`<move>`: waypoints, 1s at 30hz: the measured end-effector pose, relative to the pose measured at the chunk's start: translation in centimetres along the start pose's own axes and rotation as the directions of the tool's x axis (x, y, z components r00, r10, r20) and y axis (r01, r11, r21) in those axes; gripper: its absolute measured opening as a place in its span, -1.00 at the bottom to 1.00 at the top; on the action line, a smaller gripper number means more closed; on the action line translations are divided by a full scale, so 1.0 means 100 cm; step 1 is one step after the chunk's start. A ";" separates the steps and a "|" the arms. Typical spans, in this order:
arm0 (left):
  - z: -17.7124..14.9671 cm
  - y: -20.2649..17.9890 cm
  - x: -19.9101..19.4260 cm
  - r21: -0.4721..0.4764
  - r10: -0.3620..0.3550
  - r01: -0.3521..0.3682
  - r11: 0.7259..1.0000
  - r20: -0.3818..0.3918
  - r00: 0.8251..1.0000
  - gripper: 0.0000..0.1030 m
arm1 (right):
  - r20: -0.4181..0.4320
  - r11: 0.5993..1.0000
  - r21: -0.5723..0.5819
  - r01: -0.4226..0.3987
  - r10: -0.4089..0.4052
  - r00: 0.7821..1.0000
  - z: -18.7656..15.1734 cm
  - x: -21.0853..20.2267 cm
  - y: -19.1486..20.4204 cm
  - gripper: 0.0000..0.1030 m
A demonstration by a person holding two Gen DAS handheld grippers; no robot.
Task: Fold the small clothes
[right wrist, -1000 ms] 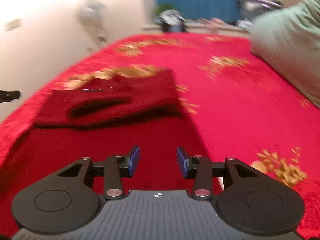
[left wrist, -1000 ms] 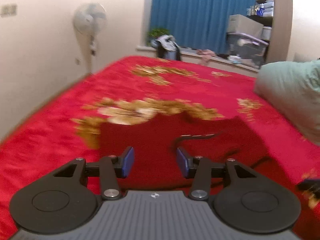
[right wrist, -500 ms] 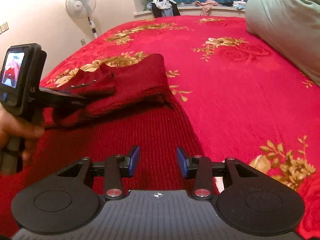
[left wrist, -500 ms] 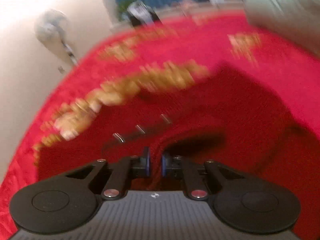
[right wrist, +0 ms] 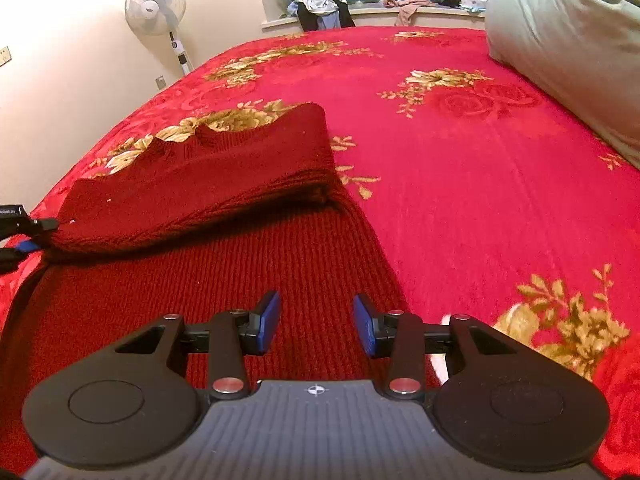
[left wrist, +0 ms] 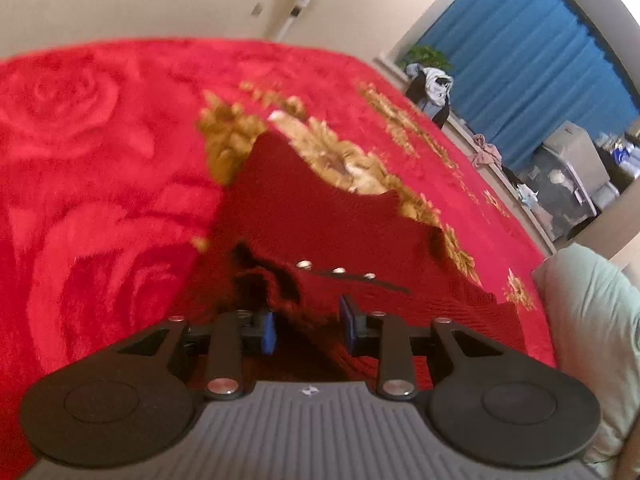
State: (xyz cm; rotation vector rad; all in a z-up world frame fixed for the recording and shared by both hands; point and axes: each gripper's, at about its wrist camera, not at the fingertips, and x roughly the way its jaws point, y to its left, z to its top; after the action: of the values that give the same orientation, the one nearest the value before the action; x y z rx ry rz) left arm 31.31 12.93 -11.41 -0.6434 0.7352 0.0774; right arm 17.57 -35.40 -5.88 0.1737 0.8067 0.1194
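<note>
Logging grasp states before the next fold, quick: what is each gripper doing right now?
Left gripper: jaws open, dark red sweater fabric between them, not pinched.
Right gripper: jaws open, holding nothing, above the sweater's lower part.

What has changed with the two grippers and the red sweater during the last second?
The left gripper closed near the sweater's buttoned edge half a second ago; now its jaws are apart again, with knit between them. Its view has tilted and swung left. The folded-over part looks flatter. The right gripper stayed open above the sweater's lower part; the bedspread is unchanged.
</note>
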 end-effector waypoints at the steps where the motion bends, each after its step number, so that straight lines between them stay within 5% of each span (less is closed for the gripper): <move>1: 0.002 0.002 0.003 0.014 0.002 -0.002 1.000 -0.013 1.000 -0.52 | -0.003 1.000 -0.004 0.001 -0.001 1.000 -0.001 0.000 0.001 -0.17; 2: 0.009 0.005 0.004 0.030 0.013 -0.012 0.999 -0.013 1.000 -0.75 | -0.007 1.000 -0.010 0.001 -0.001 1.000 -0.002 0.001 0.003 -0.17; 7: 0.027 -0.028 -0.024 0.235 -0.028 -0.014 0.972 0.173 0.984 -0.72 | 0.000 1.000 -0.025 -0.005 0.005 1.000 -0.004 0.002 0.007 -0.17; 10: 0.037 -0.023 -0.012 0.215 0.138 -0.154 0.964 0.086 0.987 -0.32 | 0.003 1.000 -0.025 -0.011 0.011 1.000 -0.005 0.003 0.007 -0.17; 11: 0.038 -0.017 -0.015 0.205 0.163 -0.170 0.964 0.052 0.985 -0.32 | 0.000 1.000 -0.025 -0.008 0.008 1.000 -0.007 0.004 0.006 -0.17; 15: 0.028 -0.014 -0.070 0.258 0.133 -0.156 0.953 0.104 0.986 -0.27 | -0.020 1.000 -0.008 -0.008 0.008 1.000 -0.012 0.004 0.002 -0.17; 27: -0.106 -0.008 -0.221 0.562 0.062 -0.132 0.816 0.141 0.988 -0.23 | 0.177 0.992 -0.051 -0.113 0.120 0.977 -0.024 -0.092 0.010 -0.18; 30: -0.125 0.001 -0.240 0.527 0.054 -0.128 0.840 0.155 0.986 -0.17 | 0.200 0.988 -0.020 -0.152 0.153 0.968 -0.022 -0.128 -0.004 -0.18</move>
State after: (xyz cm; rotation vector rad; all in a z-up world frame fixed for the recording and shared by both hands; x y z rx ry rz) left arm 5.82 9.55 -2.97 -0.0620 0.6174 -0.0003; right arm 7.20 -37.73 1.60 0.2397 0.5902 0.2452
